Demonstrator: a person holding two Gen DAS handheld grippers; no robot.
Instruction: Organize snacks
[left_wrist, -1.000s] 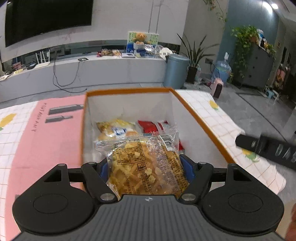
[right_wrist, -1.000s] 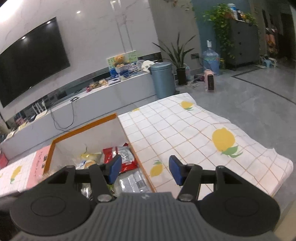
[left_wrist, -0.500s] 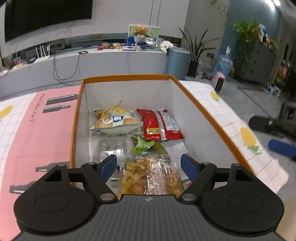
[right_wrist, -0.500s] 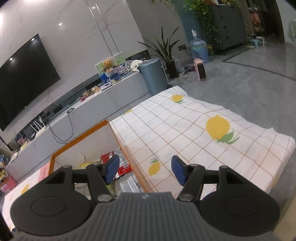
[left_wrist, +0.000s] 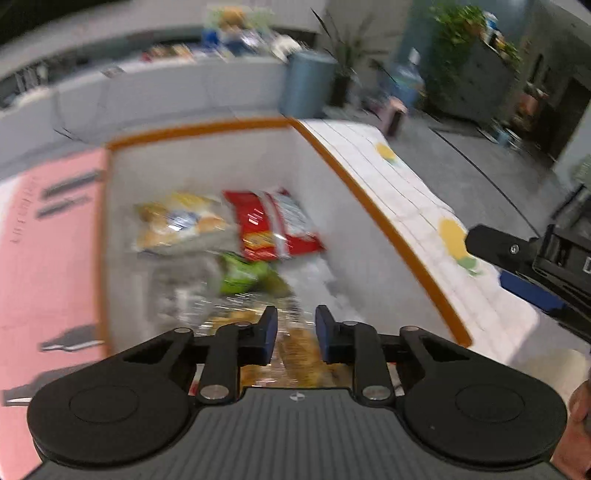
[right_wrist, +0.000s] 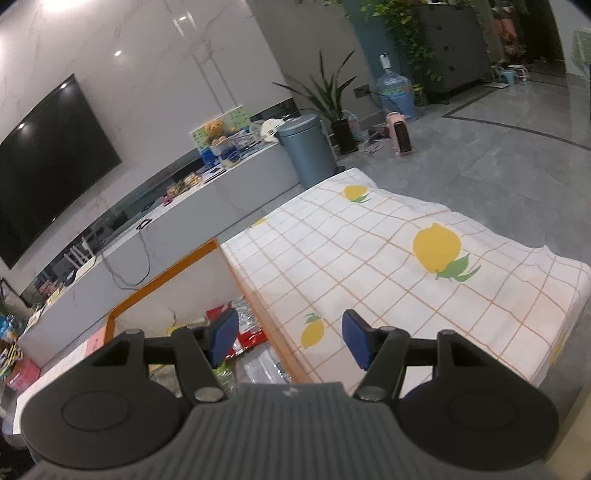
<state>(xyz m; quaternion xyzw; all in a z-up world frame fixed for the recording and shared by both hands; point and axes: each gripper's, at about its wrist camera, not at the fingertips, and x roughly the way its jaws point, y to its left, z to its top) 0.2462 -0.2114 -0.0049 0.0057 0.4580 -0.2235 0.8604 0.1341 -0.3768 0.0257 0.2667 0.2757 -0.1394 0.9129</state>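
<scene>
Now lying loose inside the orange-rimmed white cardboard box (left_wrist: 388, 225) among other packets, the clear-wrapped golden waffle snack (left_wrist: 295, 350) sits below the left hand-held gripper (left_wrist: 292, 334), whose jaws, just narrowed, grip nothing; the right hand-held gripper (right_wrist: 288, 338) waits half-open over the lemon-print worktop (right_wrist: 369, 251).

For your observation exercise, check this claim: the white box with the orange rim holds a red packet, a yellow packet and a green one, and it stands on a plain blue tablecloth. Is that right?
Not quite. The box does hold a red packet, a yellow packet and a green packet, but the tablecloth is white, checked and printed with lemons, not plain blue. The right wrist view shows it best.
</scene>
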